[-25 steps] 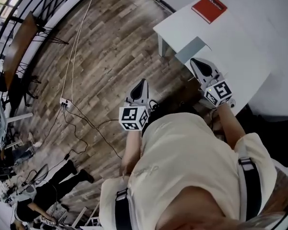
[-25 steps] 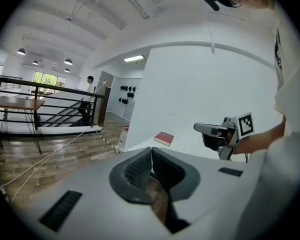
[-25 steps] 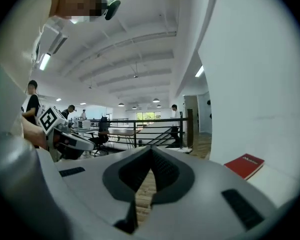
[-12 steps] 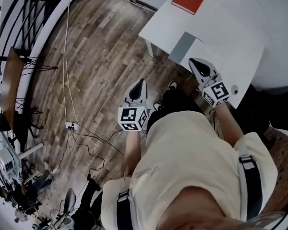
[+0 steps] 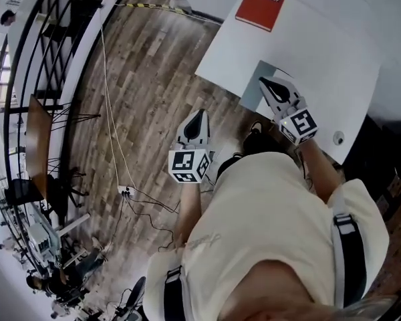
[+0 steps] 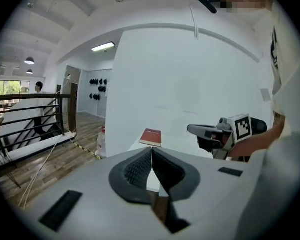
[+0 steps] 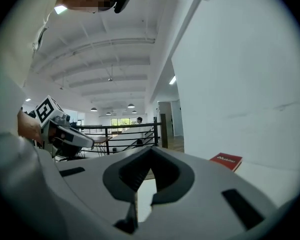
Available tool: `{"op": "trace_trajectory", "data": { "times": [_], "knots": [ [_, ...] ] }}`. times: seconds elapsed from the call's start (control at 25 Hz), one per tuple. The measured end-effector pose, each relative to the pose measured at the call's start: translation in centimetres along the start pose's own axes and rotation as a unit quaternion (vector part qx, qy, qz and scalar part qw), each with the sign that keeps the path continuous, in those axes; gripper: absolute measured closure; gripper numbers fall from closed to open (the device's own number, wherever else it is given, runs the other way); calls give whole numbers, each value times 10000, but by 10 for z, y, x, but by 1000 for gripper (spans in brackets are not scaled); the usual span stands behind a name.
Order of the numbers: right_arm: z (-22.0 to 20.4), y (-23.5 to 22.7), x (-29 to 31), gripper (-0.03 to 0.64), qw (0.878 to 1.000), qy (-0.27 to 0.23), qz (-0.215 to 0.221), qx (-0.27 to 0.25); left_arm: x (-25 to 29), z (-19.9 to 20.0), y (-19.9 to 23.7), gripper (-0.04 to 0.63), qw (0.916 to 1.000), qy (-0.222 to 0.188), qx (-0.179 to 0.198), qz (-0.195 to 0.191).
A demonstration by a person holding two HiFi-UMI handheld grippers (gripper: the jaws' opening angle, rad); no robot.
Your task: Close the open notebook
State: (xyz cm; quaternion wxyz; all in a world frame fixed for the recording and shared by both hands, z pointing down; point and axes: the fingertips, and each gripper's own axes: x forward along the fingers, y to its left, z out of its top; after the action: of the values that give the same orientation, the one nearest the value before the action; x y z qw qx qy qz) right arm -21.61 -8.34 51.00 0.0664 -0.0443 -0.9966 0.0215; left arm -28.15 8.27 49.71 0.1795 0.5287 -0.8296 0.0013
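A red notebook (image 5: 260,5) with white print on its cover lies shut and flat near the far corner of the white table (image 5: 321,52). It also shows in the left gripper view as the notebook (image 6: 151,137) and in the right gripper view as the notebook (image 7: 226,160). My right gripper (image 5: 262,81) is shut and empty, its tips over the table's near edge, well short of the notebook. My left gripper (image 5: 198,112) hangs over the wood floor left of the table, shut with nothing in it.
A grey panel (image 5: 254,89) sits under the table's near edge below the right gripper. A small round object (image 5: 338,138) lies at the table's right corner. Cables and a power strip (image 5: 125,191) trail across the wood floor. A black railing (image 5: 47,39) runs along the left.
The head view has swung, so table and notebook sit further left in the frame. The right gripper has edged forward to the table's near edge. The left gripper has barely moved.
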Motion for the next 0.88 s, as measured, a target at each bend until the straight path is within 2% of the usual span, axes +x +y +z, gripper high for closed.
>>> {"op": "trace_trajectory", "data": {
  "times": [0.2,0.36,0.52,0.72,0.88],
  "knots": [
    [-4,-27,4,611,9992,72,-298,247,45,10,-10,576,9985,197,131,-486],
    [0,-25,-8,611,9979,202,-559,275,68,18,-22,575,9952,303,242,-894],
    [-4,-32,-27,611,9941,244,-1003,330,95,18,-33,575,9906,385,229,-1292],
    [2,-35,-50,611,9852,267,-1661,322,115,29,-44,576,9789,428,440,-1952],
    [2,-24,-76,611,9709,296,-2311,545,117,37,-51,575,9674,484,650,-2400]
  ]
}}
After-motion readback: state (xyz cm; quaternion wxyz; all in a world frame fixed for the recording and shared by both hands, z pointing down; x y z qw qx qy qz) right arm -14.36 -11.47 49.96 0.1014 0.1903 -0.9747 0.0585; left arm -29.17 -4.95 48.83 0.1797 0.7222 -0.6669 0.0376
